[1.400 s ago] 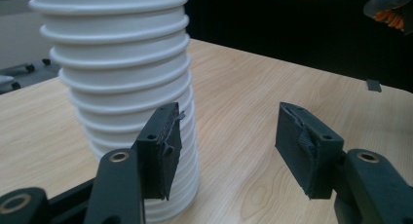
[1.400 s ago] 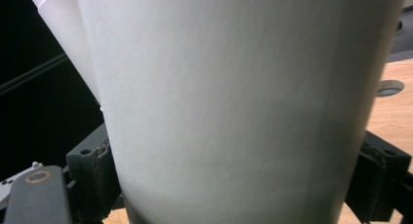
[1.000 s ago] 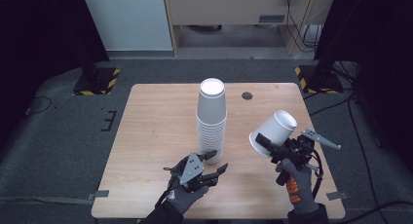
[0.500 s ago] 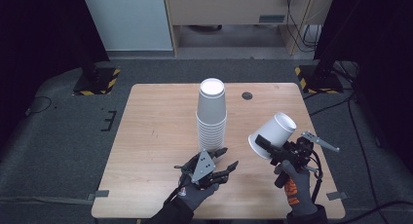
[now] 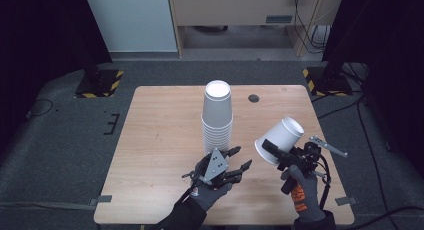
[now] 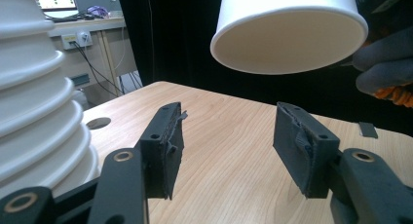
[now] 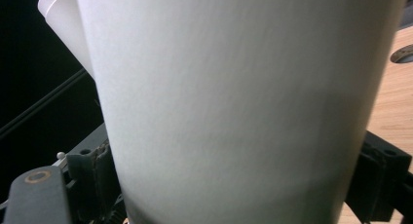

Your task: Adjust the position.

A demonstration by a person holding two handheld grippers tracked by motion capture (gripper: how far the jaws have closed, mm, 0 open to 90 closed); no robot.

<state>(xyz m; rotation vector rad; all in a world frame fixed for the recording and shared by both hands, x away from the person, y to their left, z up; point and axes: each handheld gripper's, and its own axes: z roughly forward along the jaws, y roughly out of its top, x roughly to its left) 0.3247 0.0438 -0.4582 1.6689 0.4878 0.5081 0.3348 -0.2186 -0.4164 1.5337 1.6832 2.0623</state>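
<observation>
Two things matter on your wooden table: the tall stack of white paper cups at its middle, upside down, just beyond your left gripper, whose jaws stand spread and empty. Your right gripper pinches a single white paper cup, tilted above the table's right side.

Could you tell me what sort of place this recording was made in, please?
Probably a lab or recording studio rather than a home: a bare light wooden table stands on grey carpet, black curtains hang at the sides, black stand bases with yellow-and-black hazard tape flank the table, and cables trail behind.
</observation>
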